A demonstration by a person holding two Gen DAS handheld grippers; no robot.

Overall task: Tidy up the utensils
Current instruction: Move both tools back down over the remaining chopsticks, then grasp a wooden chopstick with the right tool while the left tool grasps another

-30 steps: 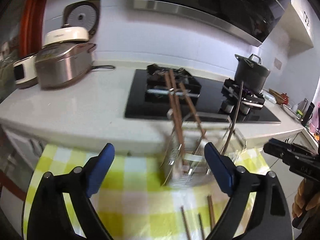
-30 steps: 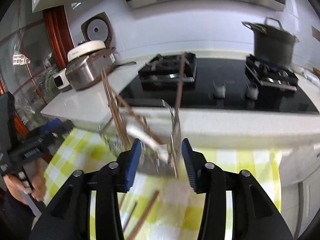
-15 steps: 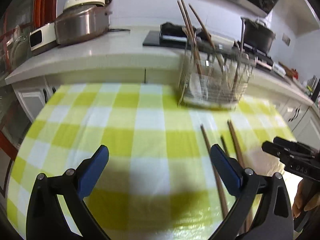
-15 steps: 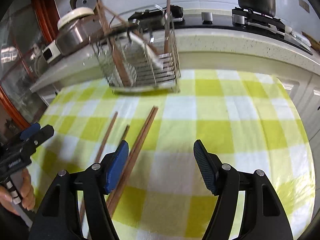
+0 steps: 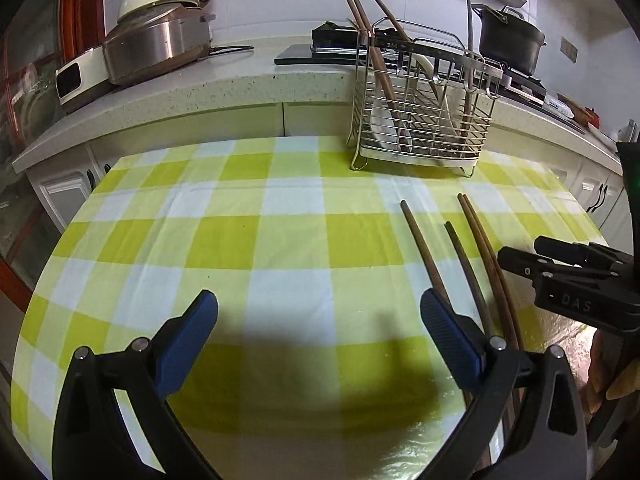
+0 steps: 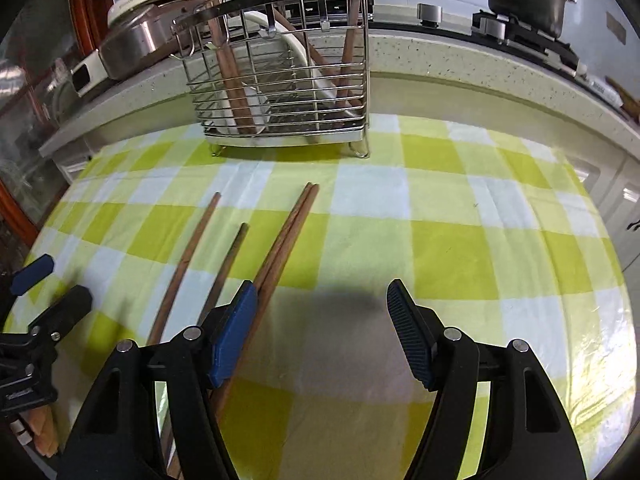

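Several brown wooden chopsticks lie loose on the yellow-checked tablecloth: a single one (image 5: pixel 424 252) (image 6: pixel 188 256), a darker one (image 5: pixel 464 264) (image 6: pixel 230 264) and a touching pair (image 5: pixel 488 256) (image 6: pixel 288 232). Behind them a steel wire rack (image 5: pixel 420 120) (image 6: pixel 280 92) holds more chopsticks and a white spoon upright. My left gripper (image 5: pixel 319 304) hovers open over bare cloth, left of the chopsticks. My right gripper (image 6: pixel 322 286) is open with nothing between its fingers; the pair runs under its left finger (image 6: pixel 236 332).
The table meets a speckled counter with a rice cooker (image 5: pixel 156 40), a black stove (image 5: pixel 320 46) and a dark pot (image 5: pixel 510 42). Cabinet doors (image 5: pixel 64 196) stand below. Each view shows the other gripper (image 5: pixel 580 280) (image 6: pixel 40 300) at its edge.
Both views have dropped and tilted from the counter down onto the tablecloth. The rack slid to the top of each view. My right jaws have widened; the left ones opened a little more.
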